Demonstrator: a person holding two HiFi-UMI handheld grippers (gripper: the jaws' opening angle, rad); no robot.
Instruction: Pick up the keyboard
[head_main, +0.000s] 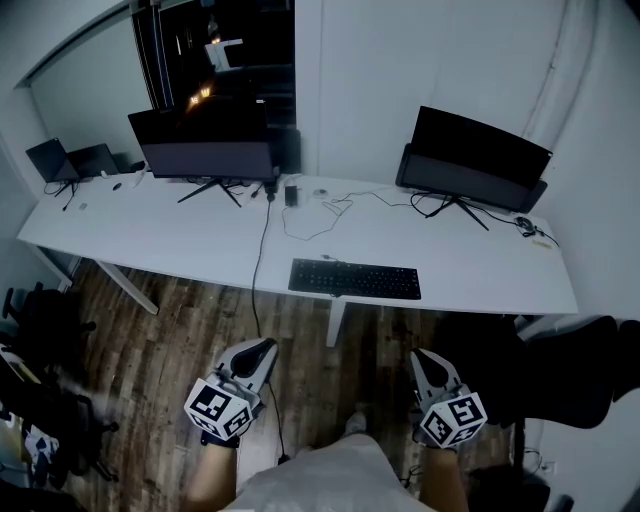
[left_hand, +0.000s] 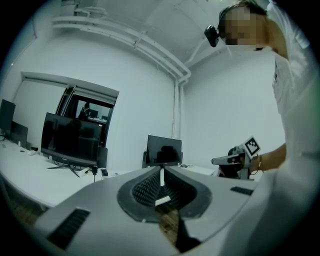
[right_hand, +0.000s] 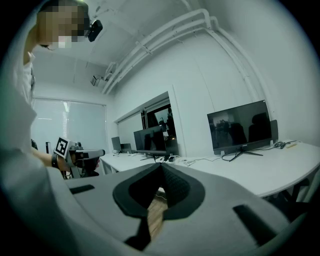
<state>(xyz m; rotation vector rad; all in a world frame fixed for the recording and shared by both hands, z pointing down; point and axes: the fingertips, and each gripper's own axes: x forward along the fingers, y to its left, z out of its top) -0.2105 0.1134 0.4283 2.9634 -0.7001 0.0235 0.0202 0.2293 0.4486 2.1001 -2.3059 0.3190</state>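
The black keyboard (head_main: 355, 279) lies flat near the front edge of the long white desk (head_main: 180, 240), about midway between two monitors. Both grippers hover over the wooden floor, short of the desk and apart from the keyboard. My left gripper (head_main: 264, 348) is shut with nothing in it, below and left of the keyboard. My right gripper (head_main: 420, 358) is shut and empty too, below the keyboard's right end. In the left gripper view the jaws (left_hand: 161, 172) meet tip to tip, as they do in the right gripper view (right_hand: 161, 167). Neither gripper view shows the keyboard.
A dark monitor (head_main: 205, 145) stands at the back left of the desk and another (head_main: 475, 155) at the back right, with cables (head_main: 265, 240) trailing between them. A laptop (head_main: 60, 160) sits at the far left. Black chairs stand at the left (head_main: 45, 330) and right (head_main: 560, 370).
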